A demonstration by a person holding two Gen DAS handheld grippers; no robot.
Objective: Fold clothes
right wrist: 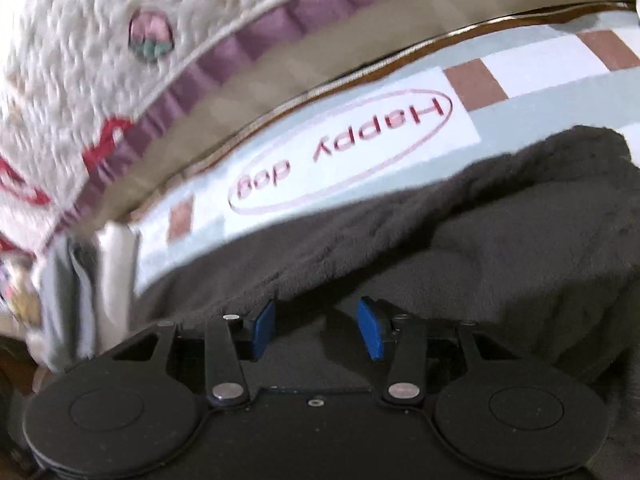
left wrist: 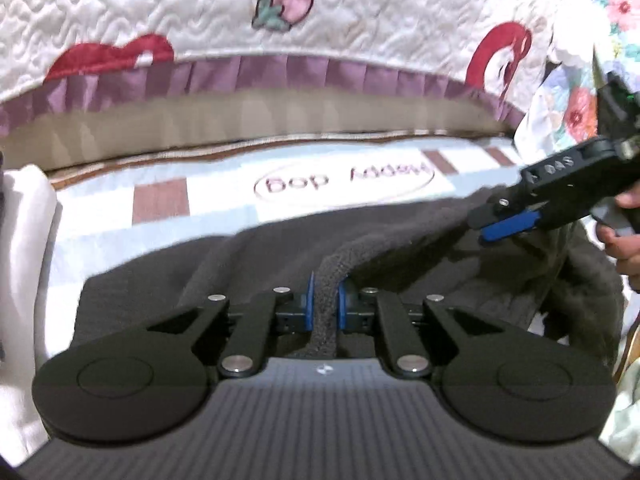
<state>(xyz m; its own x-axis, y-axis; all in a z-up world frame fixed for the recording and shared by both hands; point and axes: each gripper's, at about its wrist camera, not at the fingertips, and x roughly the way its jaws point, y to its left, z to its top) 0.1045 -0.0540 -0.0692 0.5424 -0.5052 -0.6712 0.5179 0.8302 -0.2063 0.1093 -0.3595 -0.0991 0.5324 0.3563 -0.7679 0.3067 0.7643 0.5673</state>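
Observation:
A dark grey fleece garment [left wrist: 256, 256] lies on a pale blue checked sheet [left wrist: 100, 216] printed "Happy dog". My left gripper [left wrist: 325, 300] is shut on a rolled edge of the garment, which runs between its blue pads. The right gripper [left wrist: 504, 226] shows at the right of the left wrist view, over the garment's far right part. In the right wrist view the right gripper [right wrist: 316, 328] is open, its blue pads apart just above the grey garment [right wrist: 460, 248], with nothing between them.
A white quilted cover [left wrist: 200, 20] with red and pink patches and a purple frill hangs behind the sheet. White and grey cloth [right wrist: 84, 280] lies at the left. Floral fabric [left wrist: 580, 80] is at the right, by a hand [left wrist: 624, 240].

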